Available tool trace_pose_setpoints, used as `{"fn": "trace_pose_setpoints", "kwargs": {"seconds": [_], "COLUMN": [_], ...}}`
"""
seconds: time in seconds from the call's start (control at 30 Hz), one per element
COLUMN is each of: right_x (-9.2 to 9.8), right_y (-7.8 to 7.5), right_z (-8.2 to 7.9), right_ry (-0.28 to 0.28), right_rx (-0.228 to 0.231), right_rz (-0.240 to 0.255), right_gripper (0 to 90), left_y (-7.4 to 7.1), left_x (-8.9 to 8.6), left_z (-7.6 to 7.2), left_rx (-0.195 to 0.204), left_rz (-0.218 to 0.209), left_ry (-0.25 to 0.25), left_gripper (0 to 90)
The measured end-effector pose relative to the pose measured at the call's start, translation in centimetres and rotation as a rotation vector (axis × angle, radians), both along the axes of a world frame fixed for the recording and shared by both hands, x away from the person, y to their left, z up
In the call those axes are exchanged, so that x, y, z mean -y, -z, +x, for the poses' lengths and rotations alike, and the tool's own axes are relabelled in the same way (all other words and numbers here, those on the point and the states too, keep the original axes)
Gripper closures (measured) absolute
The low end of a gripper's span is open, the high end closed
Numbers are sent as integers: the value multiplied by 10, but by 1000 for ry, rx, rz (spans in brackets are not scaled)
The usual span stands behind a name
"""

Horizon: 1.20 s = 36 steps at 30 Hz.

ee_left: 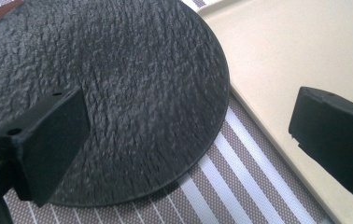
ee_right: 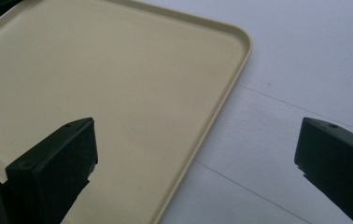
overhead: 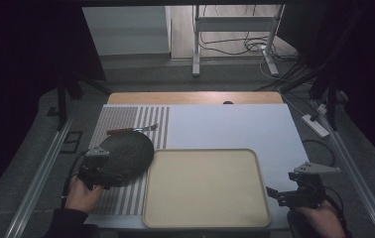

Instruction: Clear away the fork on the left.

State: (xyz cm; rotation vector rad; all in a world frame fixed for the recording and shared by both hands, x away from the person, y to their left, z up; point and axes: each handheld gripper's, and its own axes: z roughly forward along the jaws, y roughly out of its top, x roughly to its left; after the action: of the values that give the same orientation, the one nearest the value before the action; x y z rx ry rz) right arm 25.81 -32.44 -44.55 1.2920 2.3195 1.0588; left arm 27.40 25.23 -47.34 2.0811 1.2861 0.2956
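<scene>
Black textured plate (ee_left: 118,84), round and rough-surfaced, lies on the striped placemat (ee_left: 240,177), its right edge just beside the left rim of the beige tray (ee_left: 296,60). In the high view the plate (overhead: 126,153) sits directly ahead of the left gripper (overhead: 96,171), at the near-left part of the table.

Left gripper: jaws spread wide. One finger (ee_left: 48,140) hangs over the plate's surface; the other (ee_left: 333,135) is over the tray's edge, so the plate's rim and a strip of placemat lie between the two. Cannot tell whether the finger touches the plate. Nothing pinched.

Right gripper (overhead: 294,191): jaws also spread wide, holding nothing. In the right gripper view one finger (ee_right: 55,168) is over the tray (ee_right: 118,84) near its right rim; the other (ee_right: 338,163) is over the white table cover (ee_right: 305,56). The tray's rim runs between them.

Beyond the plate, away from the left fingers, a red-handled utensil (overhead: 131,130) lies across the placemat (overhead: 126,119), apart from the plate. The tray (overhead: 205,186) lies between the two grippers.
</scene>
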Motion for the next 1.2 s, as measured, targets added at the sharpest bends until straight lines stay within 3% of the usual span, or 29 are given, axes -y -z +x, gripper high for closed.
{"fn": "trace_pose_setpoints", "kwargs": {"seconds": [0.6, 1.2], "right_x": [0, 0], "right_y": [0, 0], "right_z": [0, 0], "right_ry": [2, -1], "right_rx": [-1, -3], "right_rz": [2, 4], "right_gripper": [0, 0], "left_y": [-3, -2], "left_x": [7, 13], "left_z": [45, 90], "left_rx": [-6, -10], "left_rz": [3, 45], "left_ry": [-13, -9], "left_gripper": [0, 0]}}
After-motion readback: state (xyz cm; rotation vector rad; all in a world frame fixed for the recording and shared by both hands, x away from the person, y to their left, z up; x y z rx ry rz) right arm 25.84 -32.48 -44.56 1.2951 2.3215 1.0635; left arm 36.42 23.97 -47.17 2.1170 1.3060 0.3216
